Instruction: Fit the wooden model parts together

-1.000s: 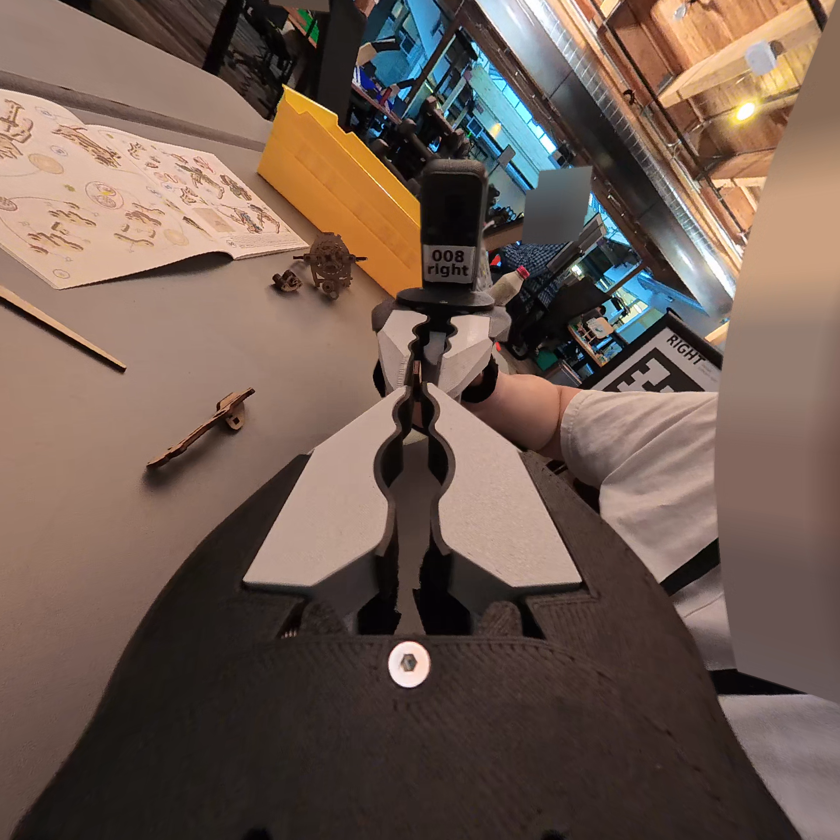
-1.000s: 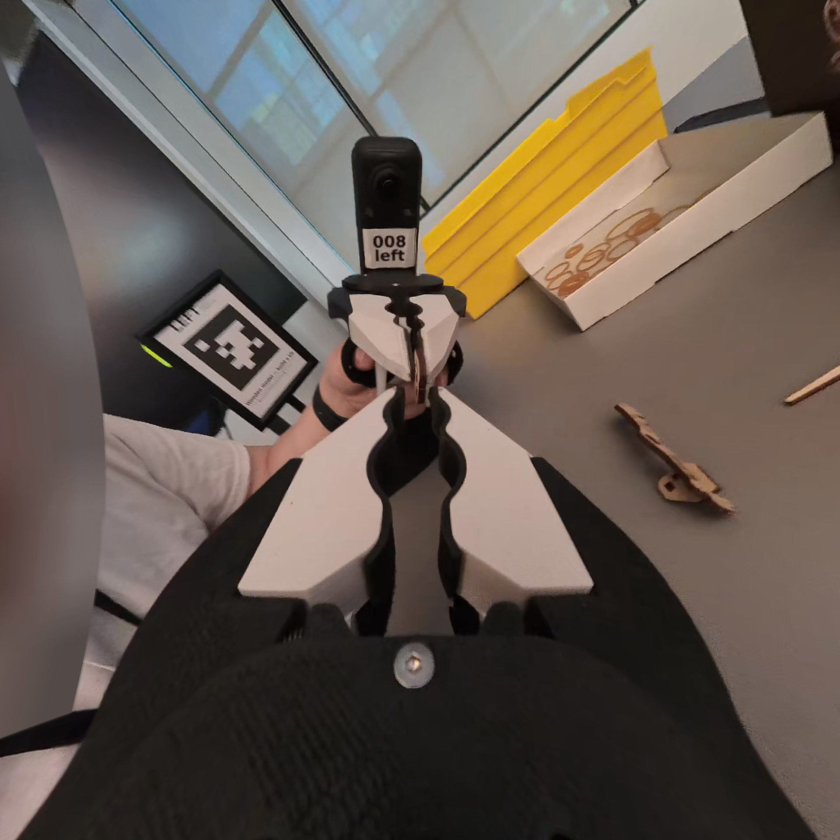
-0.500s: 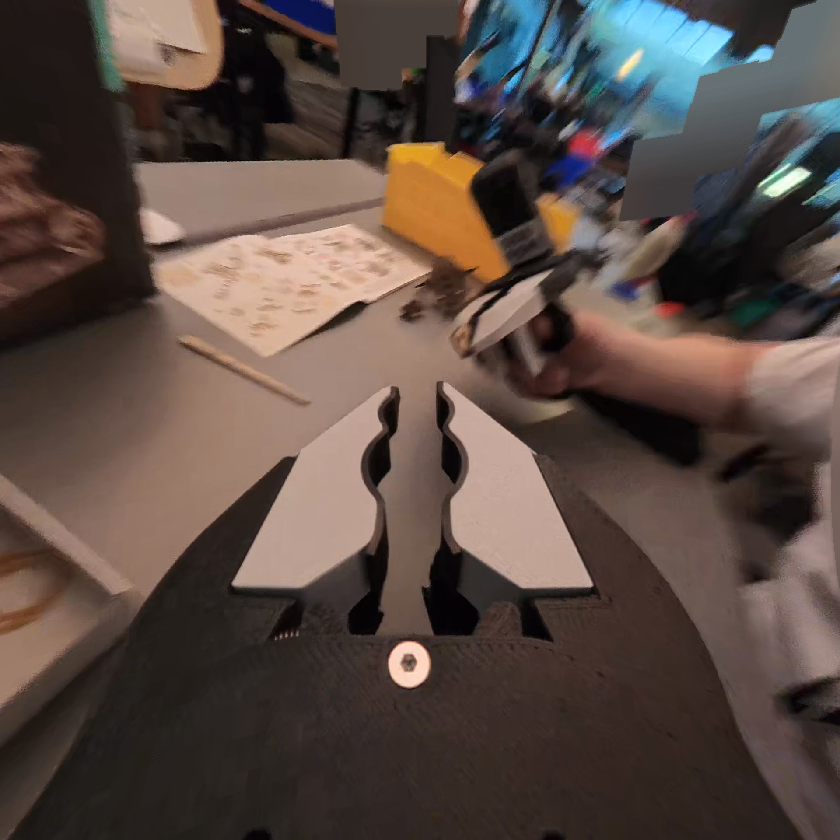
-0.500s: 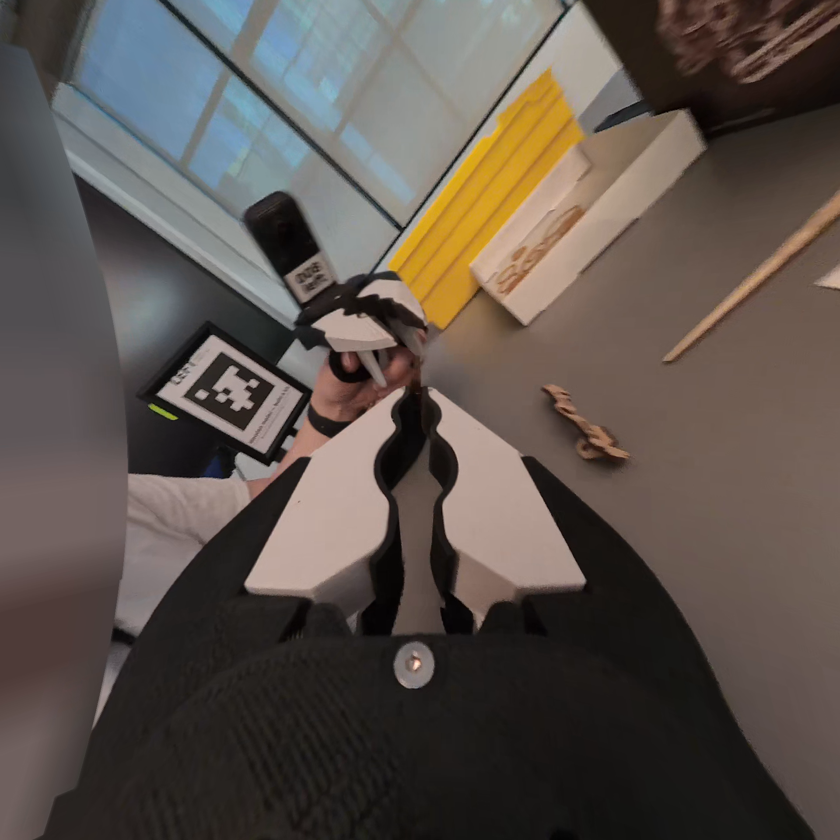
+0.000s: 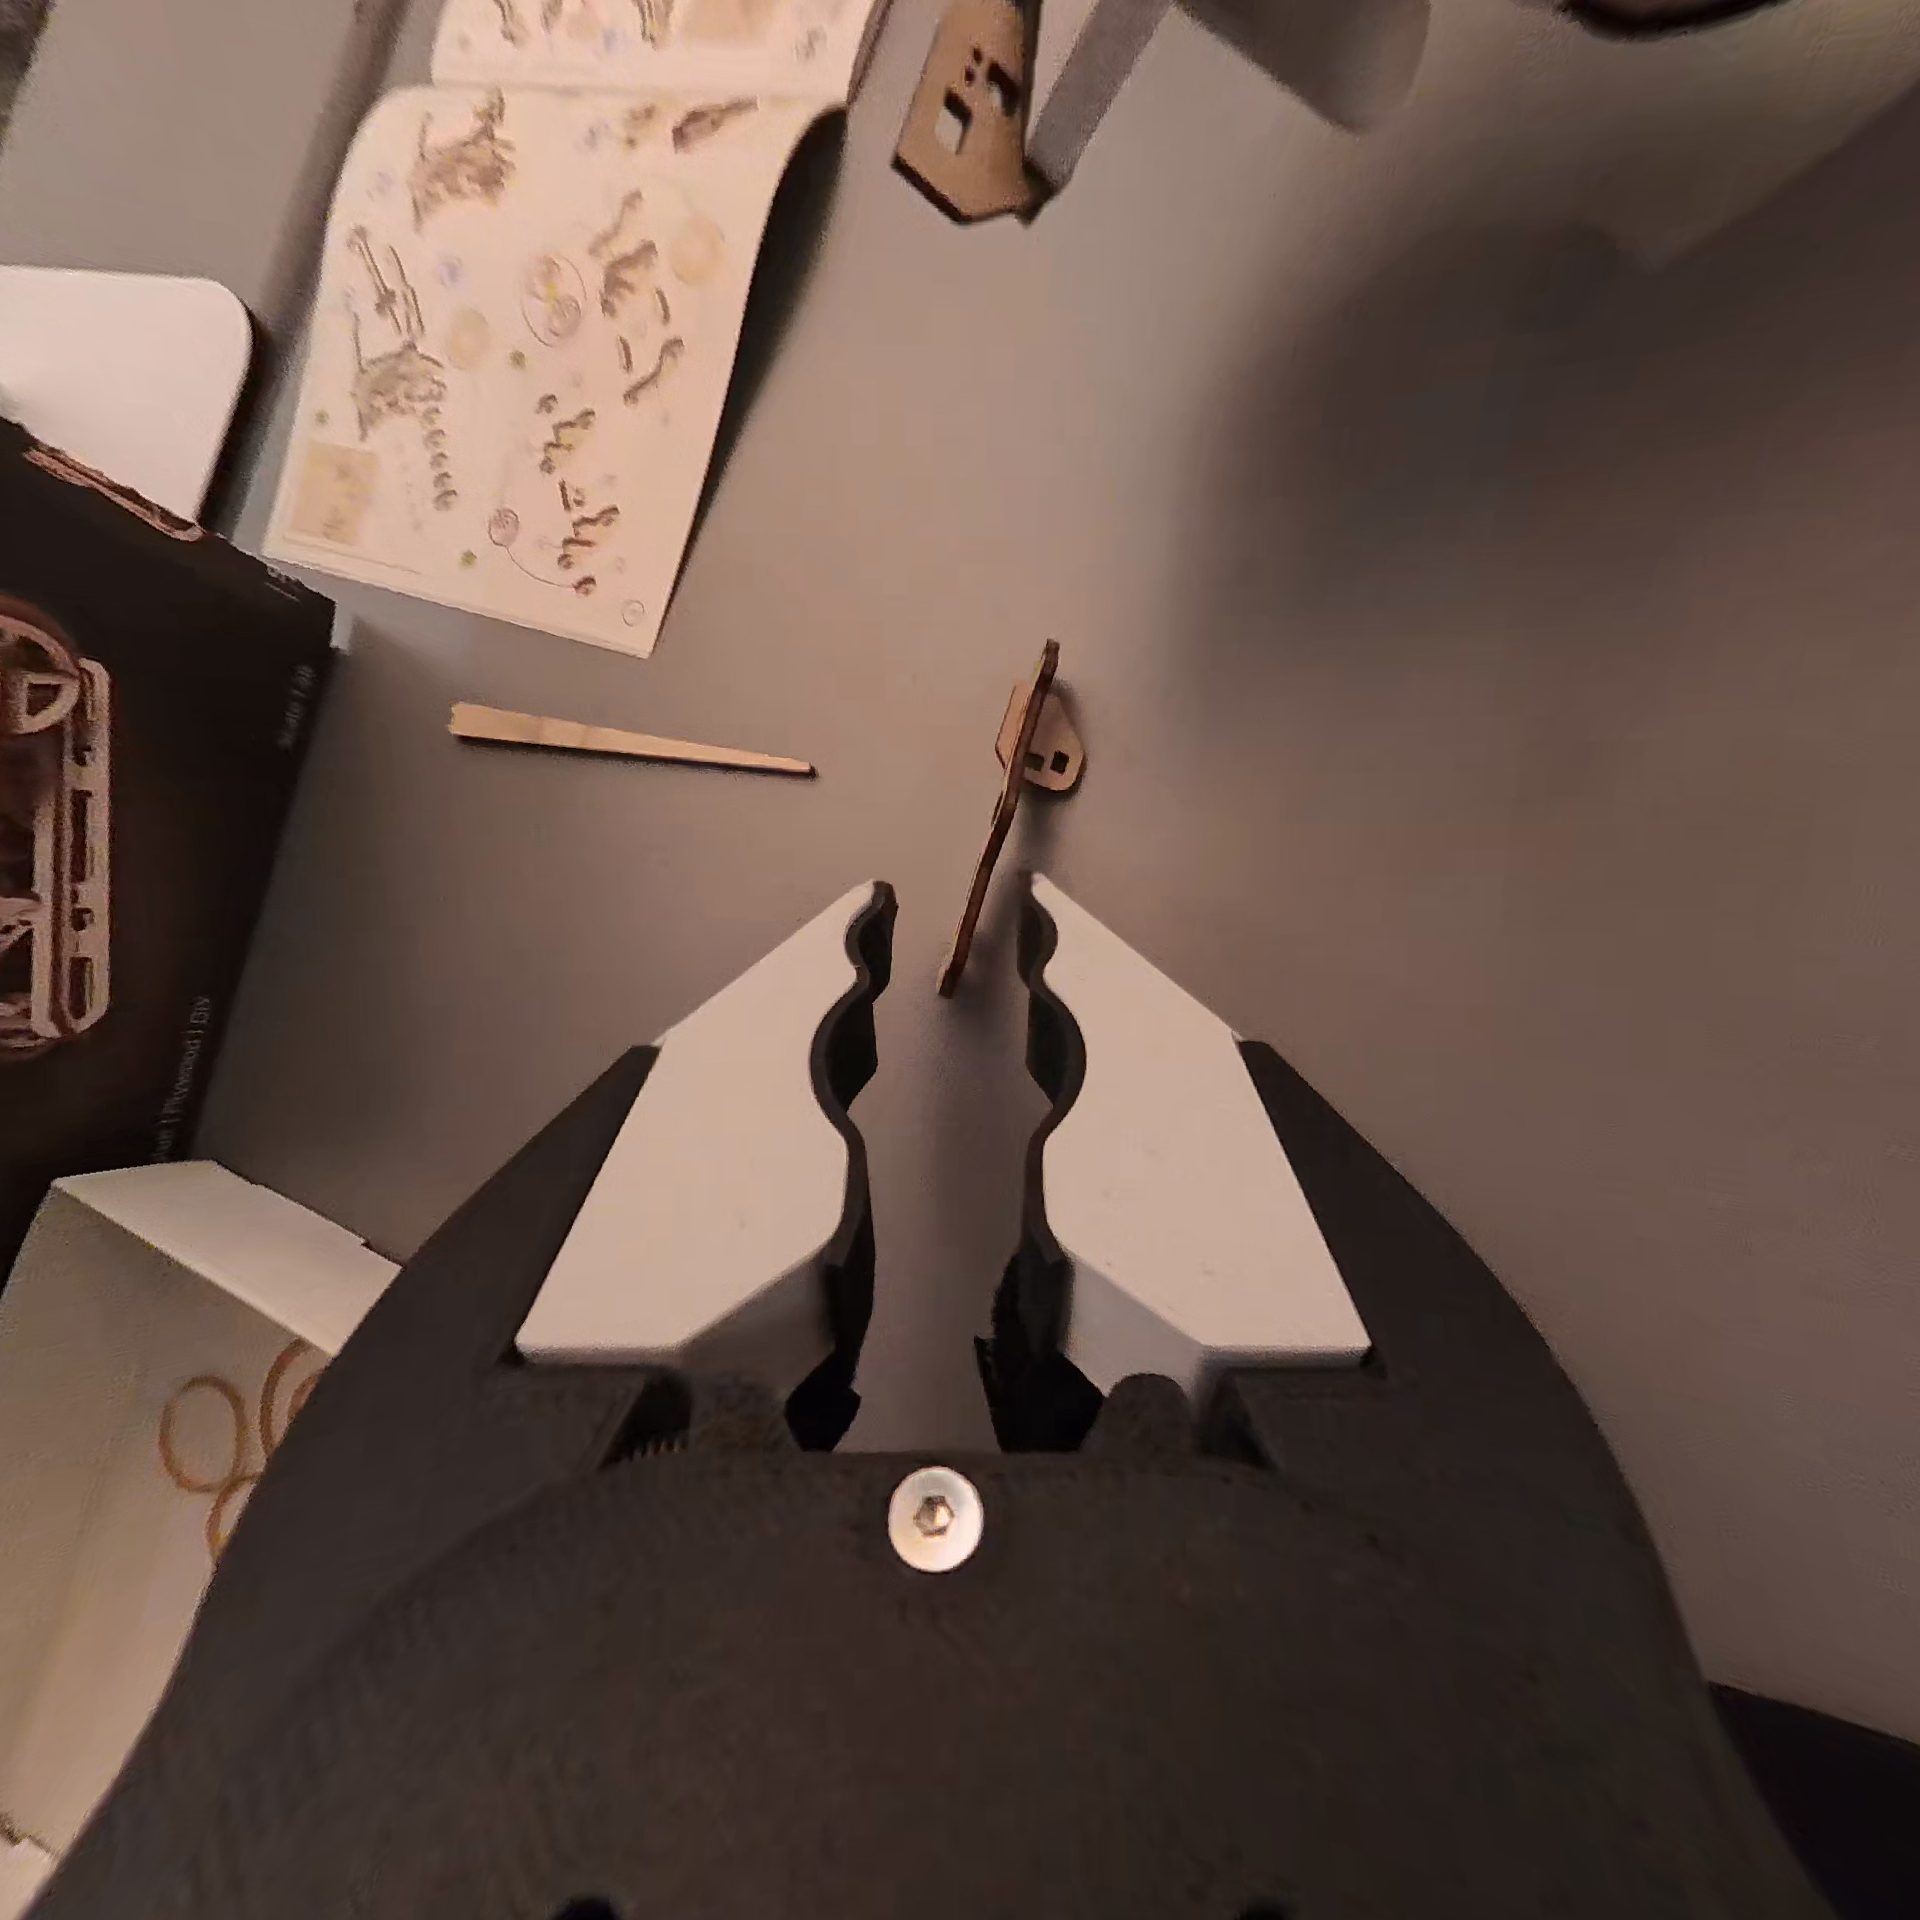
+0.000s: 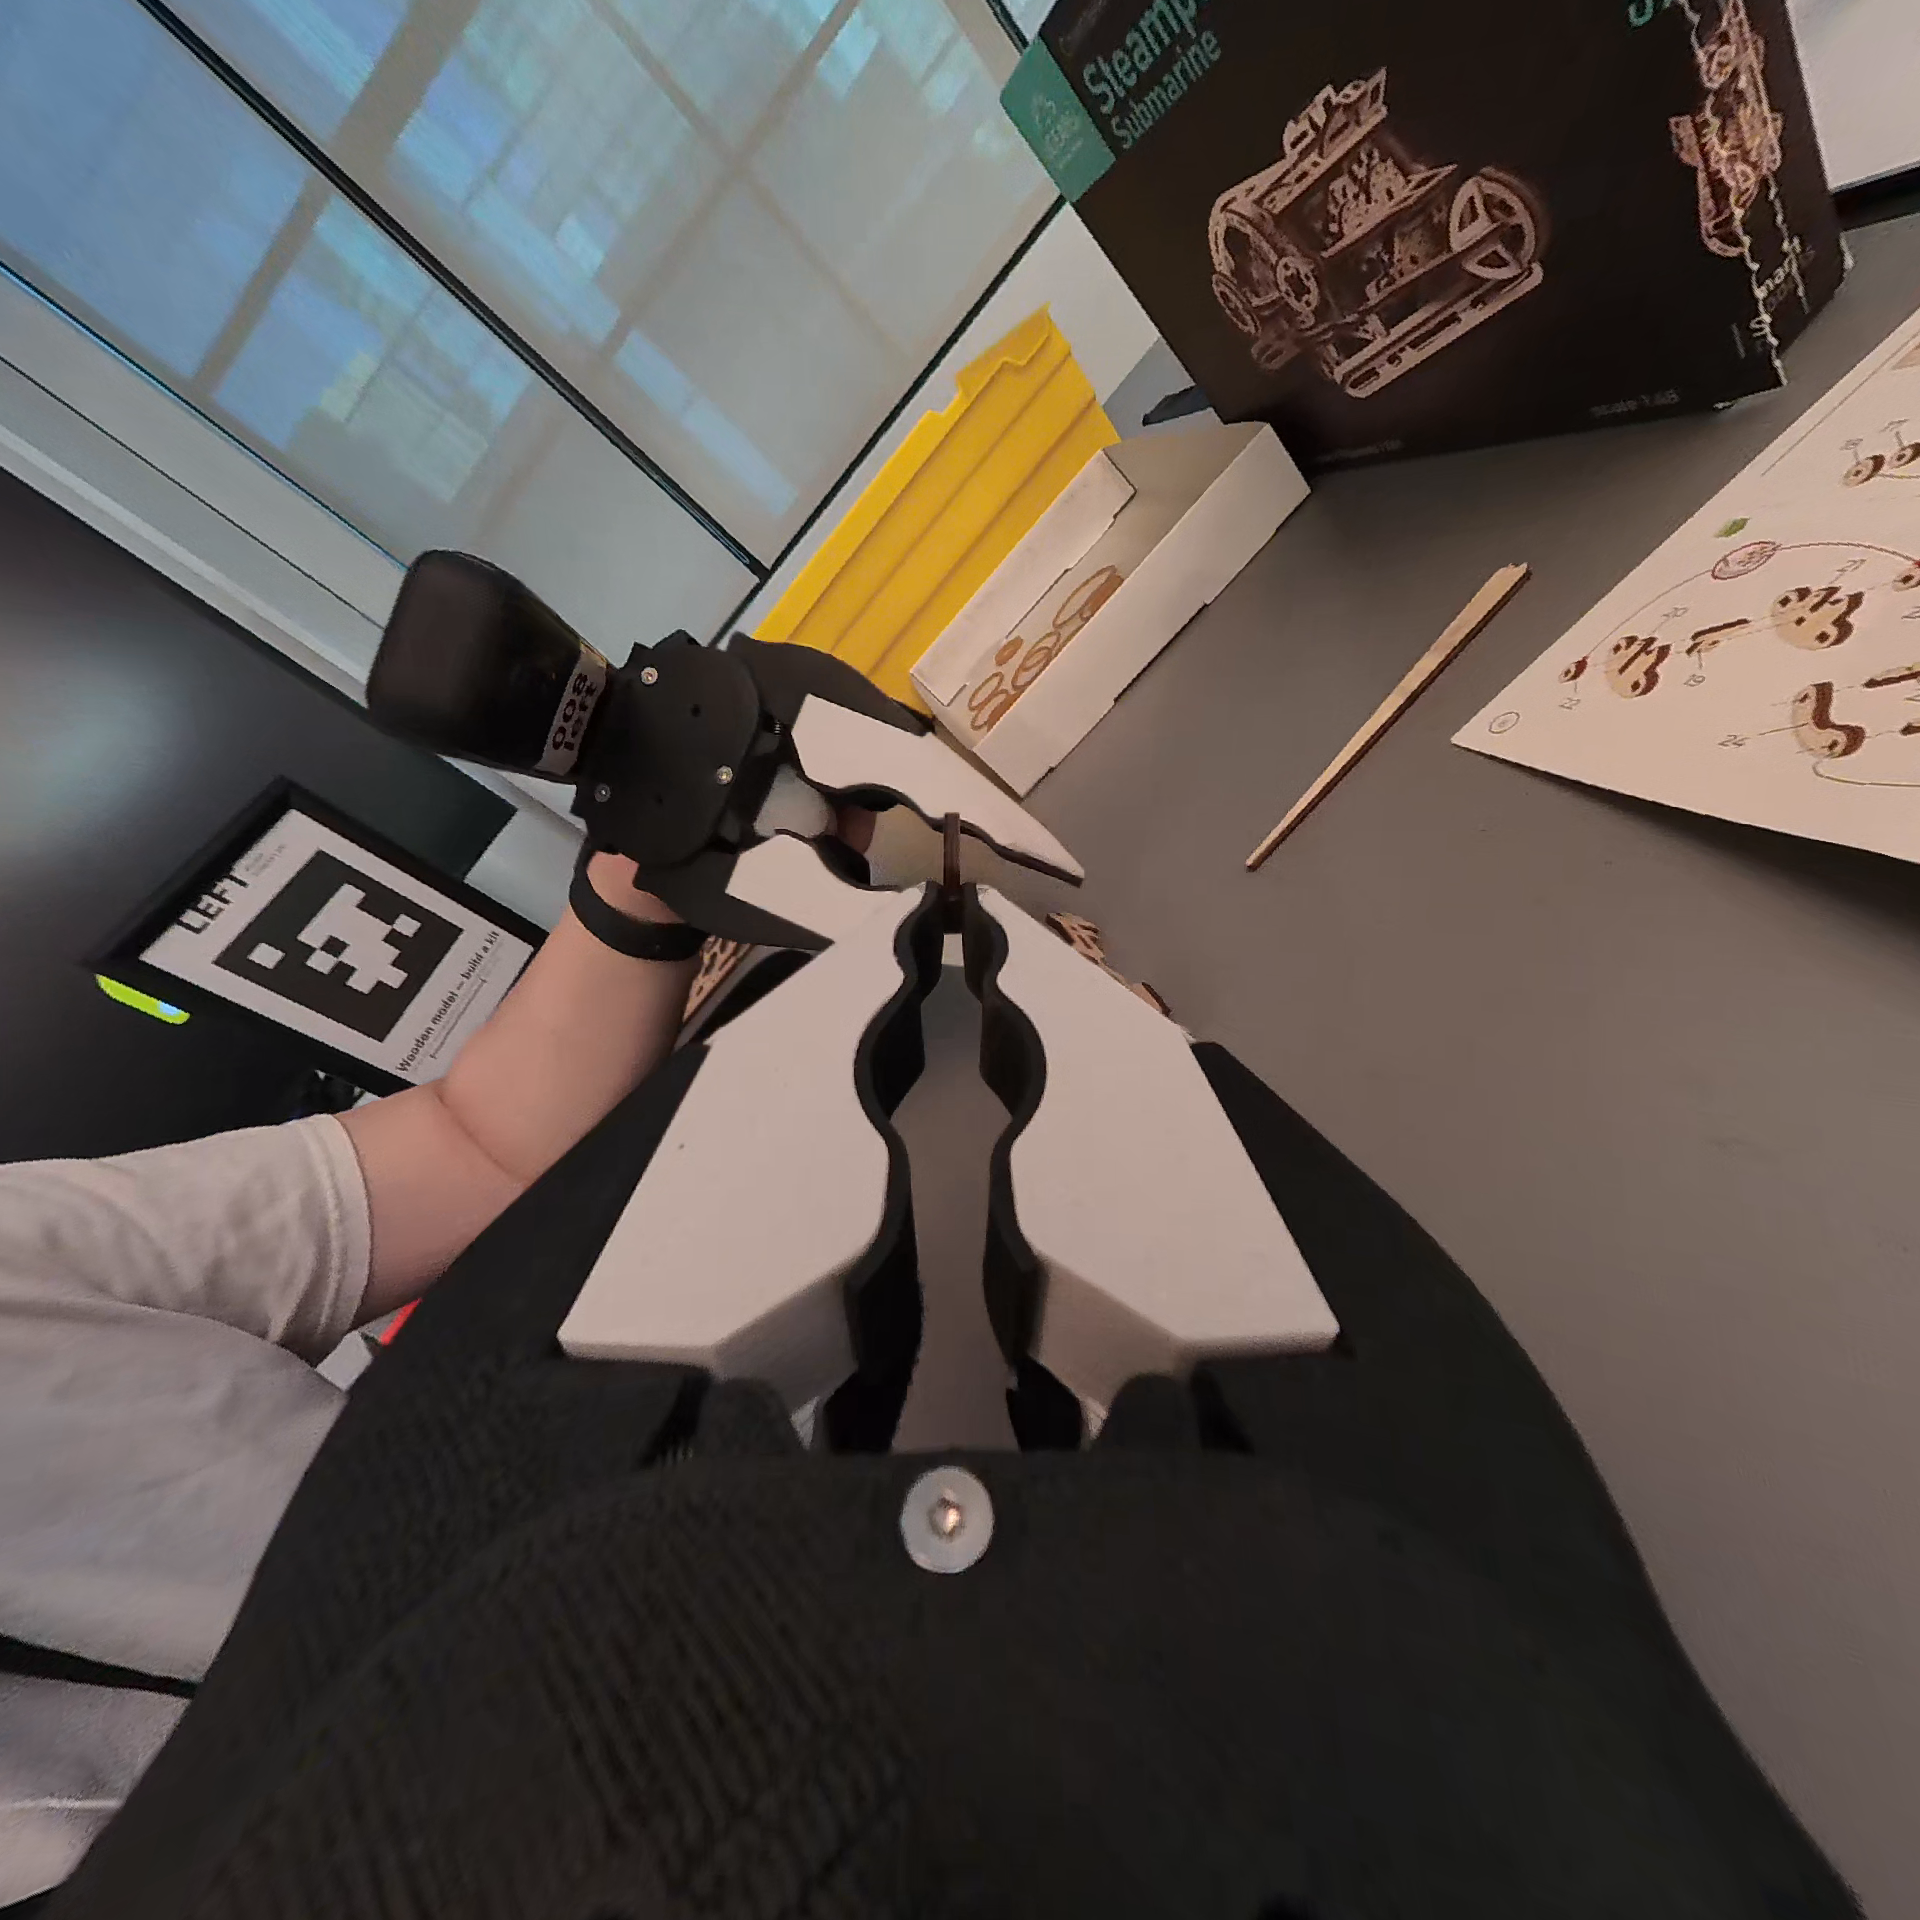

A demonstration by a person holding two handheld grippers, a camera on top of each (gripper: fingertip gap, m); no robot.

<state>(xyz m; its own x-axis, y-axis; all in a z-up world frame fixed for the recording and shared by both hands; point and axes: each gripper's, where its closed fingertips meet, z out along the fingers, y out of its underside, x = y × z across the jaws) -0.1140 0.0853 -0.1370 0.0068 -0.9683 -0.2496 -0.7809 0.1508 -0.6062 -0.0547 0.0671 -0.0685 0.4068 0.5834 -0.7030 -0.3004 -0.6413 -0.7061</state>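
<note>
In the left wrist view my left gripper (image 5: 956,899) is open and points down at the grey table. A long thin wooden part (image 5: 1003,821) with a small tab lies on the table, its near end between the fingertips, untouched. My right gripper (image 6: 948,904) is shut on a small flat wooden piece (image 6: 951,862). That piece (image 5: 966,125) also shows at the top of the left wrist view, beside a right finger (image 5: 1081,94). In the right wrist view a left finger (image 6: 935,800) is just beyond my right fingertips.
An open instruction booklet (image 5: 540,343) lies at the back left. A thin wooden stick (image 5: 623,743) lies near it. A black kit box (image 5: 125,831) and a white tray (image 5: 135,1247) with rubber bands are at the left. A yellow bin (image 6: 966,520) stands behind the tray. The thin wooden stick (image 5: 623,743) lies around 9 cm away from my left fingertips. Look for it in the right wrist view (image 6: 1365,723) too.
My left gripper let go of the piece both held, opened wider and swung down over the long part on the table. My right gripper keeps the small piece.
</note>
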